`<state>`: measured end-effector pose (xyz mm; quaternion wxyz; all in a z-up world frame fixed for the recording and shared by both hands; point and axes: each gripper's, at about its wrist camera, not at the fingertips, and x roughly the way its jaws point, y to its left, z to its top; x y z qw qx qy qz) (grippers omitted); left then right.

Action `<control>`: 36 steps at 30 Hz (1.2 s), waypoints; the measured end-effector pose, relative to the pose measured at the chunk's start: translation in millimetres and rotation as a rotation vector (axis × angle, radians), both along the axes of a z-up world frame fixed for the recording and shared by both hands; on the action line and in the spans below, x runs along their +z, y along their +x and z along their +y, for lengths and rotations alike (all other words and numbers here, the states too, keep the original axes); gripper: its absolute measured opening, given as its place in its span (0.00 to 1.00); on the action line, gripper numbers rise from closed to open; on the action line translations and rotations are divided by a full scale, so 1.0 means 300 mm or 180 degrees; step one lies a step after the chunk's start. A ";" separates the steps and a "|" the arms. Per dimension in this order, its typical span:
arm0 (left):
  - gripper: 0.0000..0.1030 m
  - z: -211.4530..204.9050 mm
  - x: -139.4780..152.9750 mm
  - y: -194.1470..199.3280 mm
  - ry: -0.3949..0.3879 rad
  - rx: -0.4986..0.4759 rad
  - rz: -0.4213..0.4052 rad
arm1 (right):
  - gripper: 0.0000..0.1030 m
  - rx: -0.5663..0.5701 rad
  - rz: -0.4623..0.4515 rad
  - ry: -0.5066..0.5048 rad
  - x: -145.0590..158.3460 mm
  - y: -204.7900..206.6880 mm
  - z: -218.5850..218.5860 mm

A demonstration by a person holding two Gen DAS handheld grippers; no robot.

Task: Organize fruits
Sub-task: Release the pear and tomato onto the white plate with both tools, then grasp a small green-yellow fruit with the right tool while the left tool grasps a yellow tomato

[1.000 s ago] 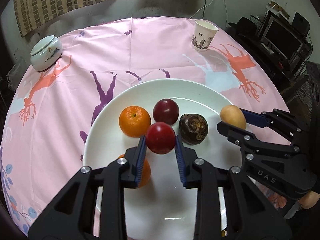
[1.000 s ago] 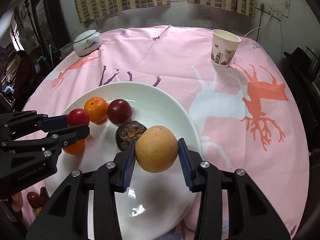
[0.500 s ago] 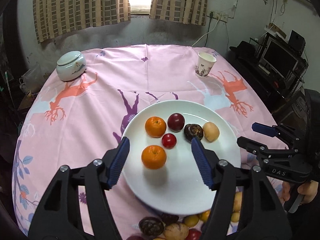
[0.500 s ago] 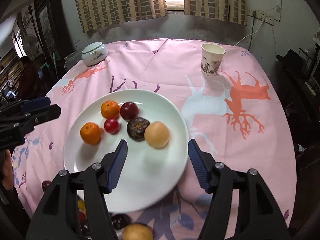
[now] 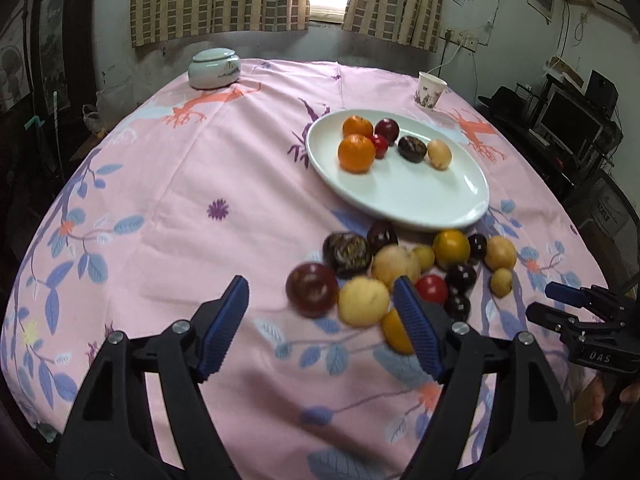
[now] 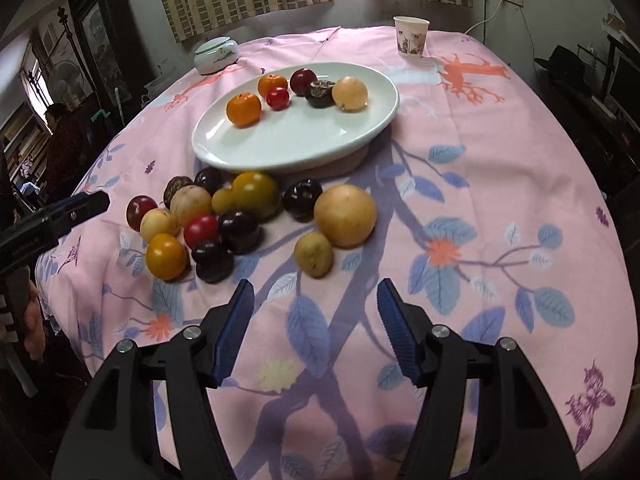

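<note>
Two grippers nearest, left gripper (image 5: pixel 320 312) and right gripper (image 6: pixel 316 320) both just spread, nothing between, about fourteen loose fruits (image 6: pixel 248 216) beyond on pink tablecloth (image 6: pixel 480 160), white plate (image 6: pixel 304 140) holding six fruits, far jar (image 6: pixel 216 56), cup (image 6: pixel 411 36).

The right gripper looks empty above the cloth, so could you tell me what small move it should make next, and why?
Probably ease the right gripper forward over the small tan fruit, the nearest loose one. Its jaws have just been opening, with nothing between them, and six fruits already sit on the white plate.
</note>
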<state>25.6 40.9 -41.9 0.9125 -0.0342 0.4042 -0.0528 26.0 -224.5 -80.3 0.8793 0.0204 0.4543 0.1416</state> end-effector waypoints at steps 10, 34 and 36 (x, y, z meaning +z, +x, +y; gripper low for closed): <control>0.76 -0.043 -0.050 -0.126 0.0184 -0.0100 -0.0051 | 0.63 -0.0032 0.0029 -0.0054 -0.049 0.059 0.042; 0.70 -0.181 -0.143 -0.052 0.0143 -0.0424 0.0180 | 0.24 0.0045 -0.0115 0.0109 -0.006 -0.072 0.006; 0.70 -0.201 -0.166 -0.029 0.0183 -0.0387 0.0250 | 0.24 0.0071 -0.0103 0.0165 -0.011 -0.085 -0.006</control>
